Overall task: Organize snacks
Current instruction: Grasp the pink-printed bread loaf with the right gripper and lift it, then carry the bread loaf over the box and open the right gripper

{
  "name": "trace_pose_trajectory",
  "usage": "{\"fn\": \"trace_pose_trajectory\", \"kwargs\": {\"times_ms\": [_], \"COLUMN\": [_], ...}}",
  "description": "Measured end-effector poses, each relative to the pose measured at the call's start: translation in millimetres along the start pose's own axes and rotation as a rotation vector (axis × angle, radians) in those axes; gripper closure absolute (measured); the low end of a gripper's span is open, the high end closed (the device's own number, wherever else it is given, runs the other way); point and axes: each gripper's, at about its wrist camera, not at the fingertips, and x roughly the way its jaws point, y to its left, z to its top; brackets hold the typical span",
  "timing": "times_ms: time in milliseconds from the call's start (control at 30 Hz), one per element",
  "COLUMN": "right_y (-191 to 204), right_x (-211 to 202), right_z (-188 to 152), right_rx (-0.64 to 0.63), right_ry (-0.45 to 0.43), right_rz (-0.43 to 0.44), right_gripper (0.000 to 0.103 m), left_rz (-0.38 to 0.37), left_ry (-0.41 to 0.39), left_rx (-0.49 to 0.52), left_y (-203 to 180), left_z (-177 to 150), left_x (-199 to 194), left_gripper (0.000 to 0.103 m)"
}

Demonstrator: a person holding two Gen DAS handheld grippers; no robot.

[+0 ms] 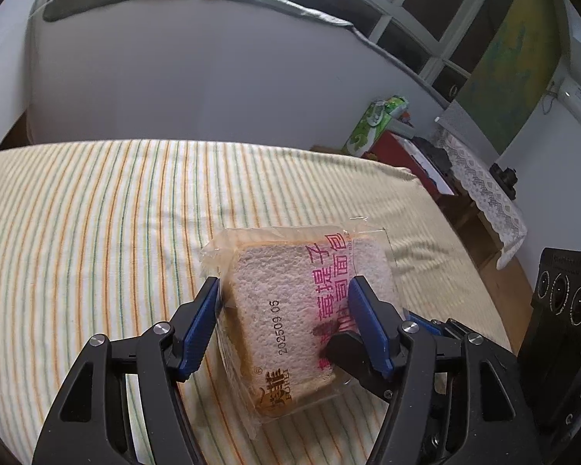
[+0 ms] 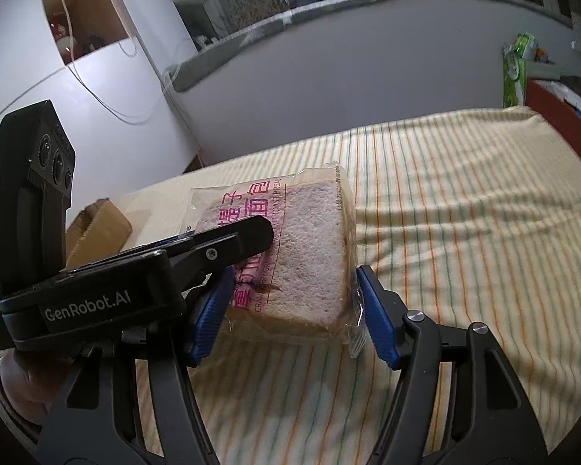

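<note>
A clear packet of sliced toast bread (image 1: 290, 310) with pink lettering lies on the striped cloth (image 1: 97, 232). My left gripper (image 1: 284, 312) straddles it, its blue pads (image 1: 201, 325) touching both sides. My right gripper (image 2: 290, 310) also straddles the same packet (image 2: 310, 252) from the other side, with its pads (image 2: 372, 310) at the wrapper's edges. The left gripper's body (image 2: 97, 283) crosses the right wrist view and covers part of the packet. The right gripper's finger (image 1: 352, 356) lies over the packet in the left wrist view.
A cardboard box (image 2: 97, 228) sits at the cloth's far left edge. A green tissue pack (image 1: 372, 124) and a red box (image 1: 399, 155) stand beyond the cloth's far right corner. A white wall runs behind.
</note>
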Motion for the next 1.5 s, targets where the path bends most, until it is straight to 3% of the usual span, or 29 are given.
{"fn": "trace_pose_trajectory", "kwargs": {"times_ms": [200, 467, 700, 1167, 1500], "right_y": [32.1, 98.8, 140.9, 184.2, 248.0], "right_x": [-58.7, -139.6, -173.1, -167.9, -121.3], "right_z": [-1.4, -0.4, -3.0, -9.2, -8.9], "right_rx": [-0.024, -0.114, -0.172, -0.23, -0.317], "right_ry": [-0.119, -0.258, -0.308, -0.302, -0.233], "right_rz": [-0.007, -0.017, -0.018, 0.03, 0.089], "right_gripper": [0.036, 0.036, 0.036, 0.036, 0.036], "left_rz": [-0.005, -0.017, -0.034, 0.0, 0.027], "left_ry": [-0.072, -0.233, -0.343, -0.413, -0.446], "left_rx": [0.068, 0.162, 0.203, 0.184, 0.08], "left_y": [-24.6, -52.7, -59.6, -46.4, 7.0], "left_z": [-3.7, -11.8, -19.0, -35.2, -44.6], "left_x": [-45.0, -139.5, -203.6, -243.1, -266.6], "left_gripper": [0.037, 0.037, 0.037, 0.037, 0.037]}}
